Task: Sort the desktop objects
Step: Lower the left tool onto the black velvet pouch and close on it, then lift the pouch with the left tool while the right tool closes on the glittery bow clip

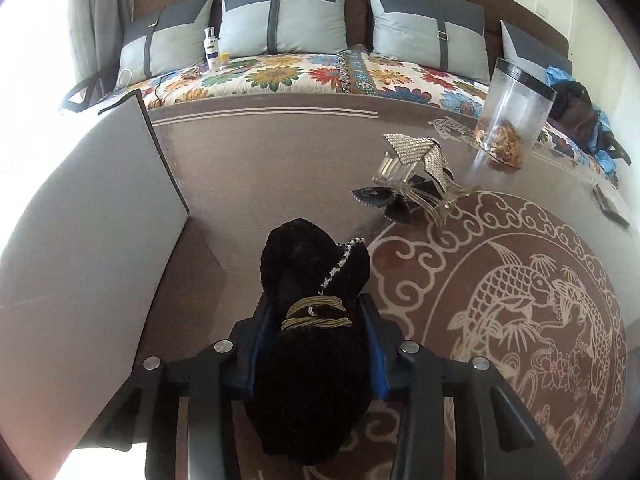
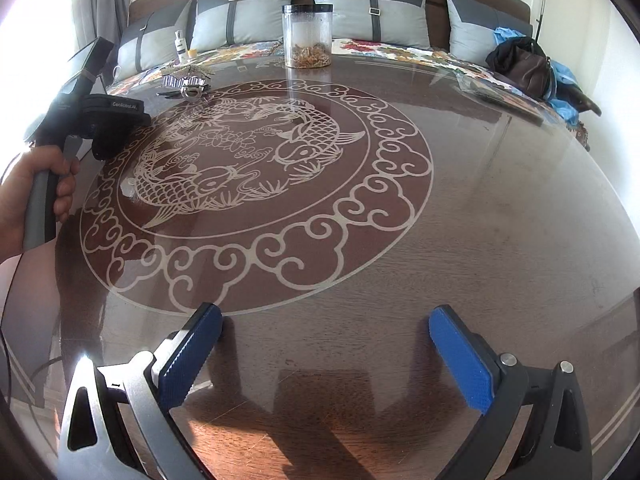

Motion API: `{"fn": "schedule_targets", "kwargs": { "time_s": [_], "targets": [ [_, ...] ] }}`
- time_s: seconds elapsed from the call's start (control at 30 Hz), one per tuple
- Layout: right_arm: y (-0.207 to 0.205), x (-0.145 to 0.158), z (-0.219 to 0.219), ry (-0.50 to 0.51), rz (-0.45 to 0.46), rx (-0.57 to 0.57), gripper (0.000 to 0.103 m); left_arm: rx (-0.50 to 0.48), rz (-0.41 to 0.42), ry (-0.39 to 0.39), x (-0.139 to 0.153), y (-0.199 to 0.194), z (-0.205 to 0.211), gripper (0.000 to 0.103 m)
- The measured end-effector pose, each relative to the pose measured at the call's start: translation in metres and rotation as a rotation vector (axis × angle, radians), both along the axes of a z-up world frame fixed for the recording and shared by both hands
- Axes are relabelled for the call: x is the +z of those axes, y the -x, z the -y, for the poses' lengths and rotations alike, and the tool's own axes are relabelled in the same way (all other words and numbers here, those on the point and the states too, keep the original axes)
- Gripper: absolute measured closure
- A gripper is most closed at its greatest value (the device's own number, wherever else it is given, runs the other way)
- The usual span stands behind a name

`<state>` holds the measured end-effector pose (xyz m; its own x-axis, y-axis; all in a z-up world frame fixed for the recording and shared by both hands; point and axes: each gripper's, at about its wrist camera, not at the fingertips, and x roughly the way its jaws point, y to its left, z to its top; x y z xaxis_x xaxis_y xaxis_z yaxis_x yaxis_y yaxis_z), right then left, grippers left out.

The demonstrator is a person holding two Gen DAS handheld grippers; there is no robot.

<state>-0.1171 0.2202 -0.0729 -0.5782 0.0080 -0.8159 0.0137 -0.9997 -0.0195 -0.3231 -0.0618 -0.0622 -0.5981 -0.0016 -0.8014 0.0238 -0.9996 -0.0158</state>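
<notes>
My left gripper (image 1: 316, 312) is shut on a black fuzzy hair scrunchie (image 1: 312, 280) with a gold cord and a beaded trim, held over the brown table beside a grey box (image 1: 88, 208) at the left. A pile of hair clips (image 1: 412, 184), silver and black, lies further ahead to the right; it also shows in the right wrist view (image 2: 186, 82). My right gripper (image 2: 324, 344) is open and empty above the near part of the table. The left gripper's body (image 2: 80, 120) and the hand holding it show at the left of that view.
A clear jar with a black lid (image 1: 512, 120) holding yellowish bits stands at the table's far side, also in the right wrist view (image 2: 307, 36). The table top (image 2: 480, 200) carries a fish medallion pattern. A sofa with cushions (image 1: 280, 20), a white bottle (image 1: 211, 49) and a dark bag (image 2: 524, 66) lie behind.
</notes>
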Motion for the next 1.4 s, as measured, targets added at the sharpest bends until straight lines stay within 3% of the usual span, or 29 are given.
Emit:
{"fn": "schedule_targets", "kwargs": {
  "time_s": [0.07, 0.27, 0.4, 0.47, 0.6, 0.8, 0.93, 1.03, 1.07, 1.27, 1.4],
  "targets": [
    [0.000, 0.000, 0.000, 0.000, 0.000, 0.000, 0.000, -0.037, -0.014, -0.025, 0.000, -0.023, 0.002, 0.063],
    [0.000, 0.000, 0.000, 0.000, 0.000, 0.000, 0.000, -0.109, -0.030, 0.010, 0.001, -0.108, 0.006, 0.063],
    [0.004, 0.000, 0.002, 0.010, 0.004, 0.010, 0.000, -0.096, -0.037, -0.012, 0.001, -0.130, 0.013, 0.063],
    [0.018, 0.007, 0.008, 0.105, -0.010, 0.057, 0.000, -0.091, -0.038, -0.030, 0.001, -0.131, 0.015, 0.064],
    [0.100, 0.029, 0.048, 0.288, -0.023, 0.147, 0.000, -0.092, -0.038, -0.024, 0.001, -0.131, 0.014, 0.063],
    [0.257, 0.056, 0.136, 0.364, 0.009, 0.188, 0.000, -0.092, -0.039, -0.040, 0.001, -0.132, 0.016, 0.063],
    [0.322, 0.056, 0.181, 0.271, 0.064, 0.109, 0.000, -0.092, -0.040, -0.044, 0.002, -0.133, 0.017, 0.063],
    [0.347, 0.028, 0.195, 0.211, 0.217, 0.068, 0.003, -0.092, -0.041, -0.058, 0.002, -0.133, 0.019, 0.063],
    [0.348, 0.022, 0.194, 0.208, 0.241, 0.062, 0.026, -0.092, -0.041, -0.062, 0.002, -0.133, 0.020, 0.063],
    [0.302, 0.028, 0.162, 0.237, 0.131, 0.150, 0.030, -0.091, -0.043, -0.084, 0.002, -0.134, 0.021, 0.063],
    [0.220, 0.039, 0.137, 0.161, 0.063, 0.337, 0.030, -0.093, -0.043, -0.092, 0.002, -0.134, 0.022, 0.063]
  ]
}}
